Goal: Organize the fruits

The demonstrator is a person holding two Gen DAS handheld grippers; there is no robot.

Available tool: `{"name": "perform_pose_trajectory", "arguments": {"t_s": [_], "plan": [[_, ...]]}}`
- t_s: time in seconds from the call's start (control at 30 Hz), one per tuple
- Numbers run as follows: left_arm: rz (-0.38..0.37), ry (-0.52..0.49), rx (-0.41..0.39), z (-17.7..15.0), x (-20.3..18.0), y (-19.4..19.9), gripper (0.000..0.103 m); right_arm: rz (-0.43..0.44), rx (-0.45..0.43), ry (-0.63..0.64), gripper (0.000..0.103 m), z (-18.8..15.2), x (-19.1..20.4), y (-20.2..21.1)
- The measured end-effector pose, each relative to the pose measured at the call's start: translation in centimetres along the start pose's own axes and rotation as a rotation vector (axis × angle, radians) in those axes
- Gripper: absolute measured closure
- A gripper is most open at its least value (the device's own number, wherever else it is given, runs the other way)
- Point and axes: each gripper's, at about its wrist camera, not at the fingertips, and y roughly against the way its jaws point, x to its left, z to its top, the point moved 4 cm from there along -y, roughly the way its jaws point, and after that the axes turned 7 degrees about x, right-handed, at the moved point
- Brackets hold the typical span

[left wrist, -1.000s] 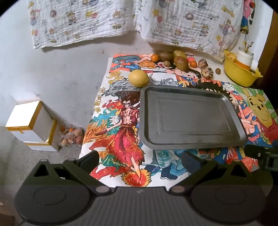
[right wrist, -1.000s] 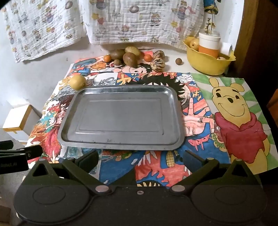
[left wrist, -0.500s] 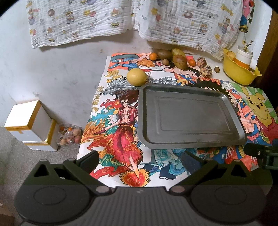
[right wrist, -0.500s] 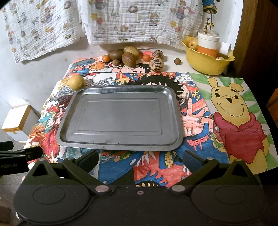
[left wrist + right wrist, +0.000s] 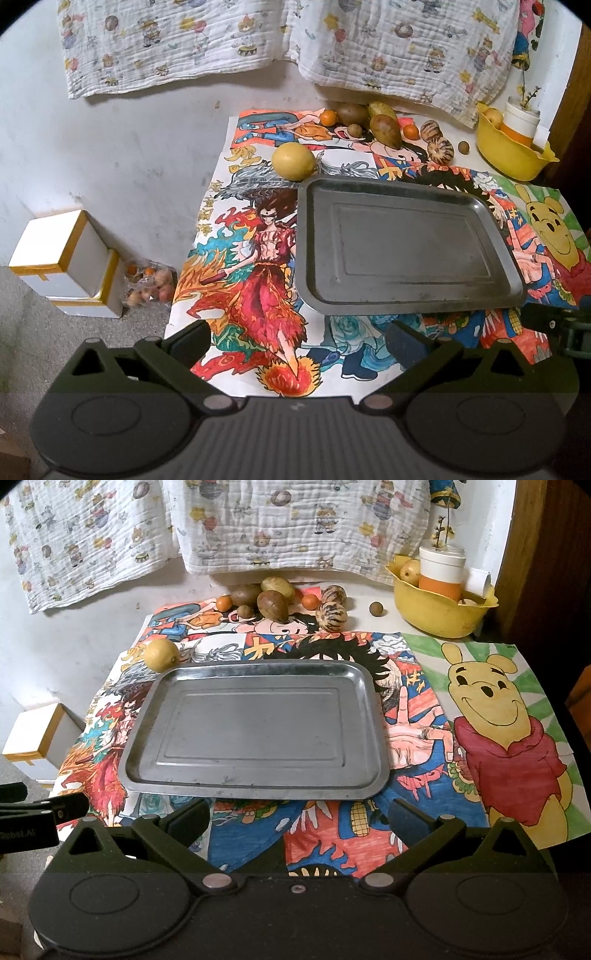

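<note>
Two claws are being held low over the near edge of the counter (image 5: 384, 590), each spread wide with nothing between its fingers: the left claw (image 5: 297, 338) over the flame-coloured drawing, the right claw (image 5: 297, 818) just short of the metal tray (image 5: 255, 727). The tray is being carried bare by the colourful drawn sheets (image 5: 424, 716) that are covering the counter, with no fruit lying in it. A large yellow citrus fruit (image 5: 293, 161) is being seen just beside the tray's far left corner, touching or nearly touching its rim. Further back, near the wall, the remaining fruits are being kept in a loose cluster: two small oranges (image 5: 224, 603), a brown avocado-shaped fruit (image 5: 272, 606), two brownish oval fruits behind it, a small round brown fruit (image 5: 244, 611), and two striped round fruits (image 5: 331, 616) side by side. One small brown ball-like fruit (image 5: 376, 609) is being left apart, between the striped pair and the yellow bowl (image 5: 439, 616). The bowl is being occupied by a white-and-orange cup (image 5: 441, 572) and a yellowish fruit. A patterned cloth (image 5: 258, 524) is being hung on the wall behind. On the floor to the left, white boxes (image 5: 62, 262) and a clear bag of small fruits (image 5: 149, 286) are being seen against the wall.
</note>
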Motion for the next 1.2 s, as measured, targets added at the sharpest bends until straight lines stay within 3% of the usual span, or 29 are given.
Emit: {"name": "perform_pose_trajectory", "arguments": {"t_s": [1.2], "plan": [[-0.005, 0.005, 0.007, -0.16, 0.16, -0.27, 0.001, -0.003, -0.003, -0.004, 0.000, 0.00, -0.18, 0.12]]}}
